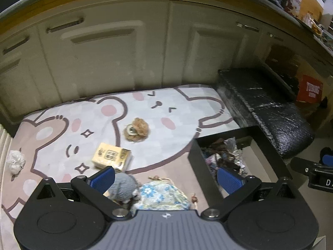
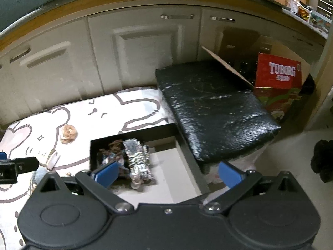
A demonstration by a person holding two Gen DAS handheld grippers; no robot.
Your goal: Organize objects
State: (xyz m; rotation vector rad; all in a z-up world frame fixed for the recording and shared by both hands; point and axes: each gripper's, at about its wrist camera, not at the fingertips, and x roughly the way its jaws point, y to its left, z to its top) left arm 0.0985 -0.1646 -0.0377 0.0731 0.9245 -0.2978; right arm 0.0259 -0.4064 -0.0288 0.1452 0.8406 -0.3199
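On the cartoon-bear mat (image 1: 145, 108) spread over the floor before the pale cabinet doors (image 1: 108, 58), loose things lie scattered. A yellow tissue pack (image 1: 112, 158) sits near the middle, with a brown plush flower (image 1: 136, 129) beyond it and well apart, and a white fluffy ball (image 1: 15, 160) off at the mat's left edge. Just ahead of the left tongs (image 1: 165, 180), a grey knitted toy (image 1: 124, 187) touches a blue floral drawstring pouch (image 1: 164, 193); both lie between the spread blue pads, which press on neither. To the right stands an open black box (image 1: 268, 145), its near corner close beside the left tongs' right pad. Inside it, against the left wall, sit a silver sequinned piece (image 2: 138, 158) and a dark brown bundle (image 2: 113, 152); the rest of its pale floor is bare.

The right tongs (image 2: 167, 174) hang over this box, spread wide with nothing pinched. A black padded bench (image 2: 216, 108) butts against the box's far right side, crowding that edge. Behind it lean a cardboard flap (image 2: 226, 66) and a red Tuborg carton (image 2: 278, 73). A dark furry thing (image 2: 322, 160) lies on the floor at far right, too blurred to name.
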